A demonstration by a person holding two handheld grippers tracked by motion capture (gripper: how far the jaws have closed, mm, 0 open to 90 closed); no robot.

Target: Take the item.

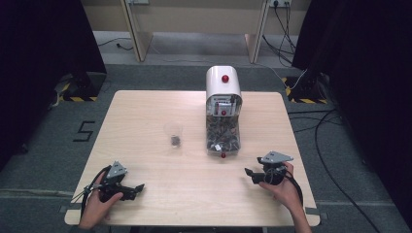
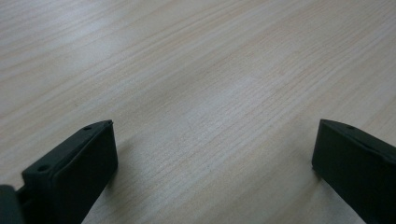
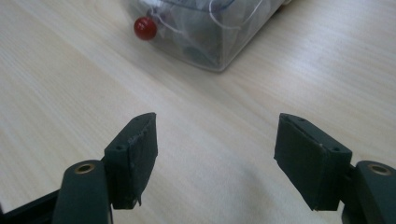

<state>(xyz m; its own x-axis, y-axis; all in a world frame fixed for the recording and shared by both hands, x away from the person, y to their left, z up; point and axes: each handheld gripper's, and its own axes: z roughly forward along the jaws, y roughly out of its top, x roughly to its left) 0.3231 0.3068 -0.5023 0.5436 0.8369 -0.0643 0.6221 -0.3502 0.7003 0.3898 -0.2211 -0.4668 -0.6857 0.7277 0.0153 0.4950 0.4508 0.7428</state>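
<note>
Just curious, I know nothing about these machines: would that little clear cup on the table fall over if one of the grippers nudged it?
Probably. The clear cup looks thin, and the dark bits only cover its bottom, so it is likely light and would slide or tip. It might also dent if squeezed hard.

Worktop (image 1: 145,111): pale wood-grain board, roughly square, resting above grey floor. Standing on it, ahead of the right tool (image 1: 248,173) and slightly toward the left tool (image 1: 139,187), is a dispenser (image 1: 223,111) with a white domed top, red knobs and a clear lower body packed with small dark pieces; its clear base (image 3: 205,32) lies just ahead of the right tool's jaws, a red knob (image 3: 145,28) at its low front edge. A small clear cup (image 1: 174,136) with dark contents stands ahead of the left tool, well apart from it and beside the dispenser. Both tools sit low over the near edge, bare wood between their jaws.
</note>
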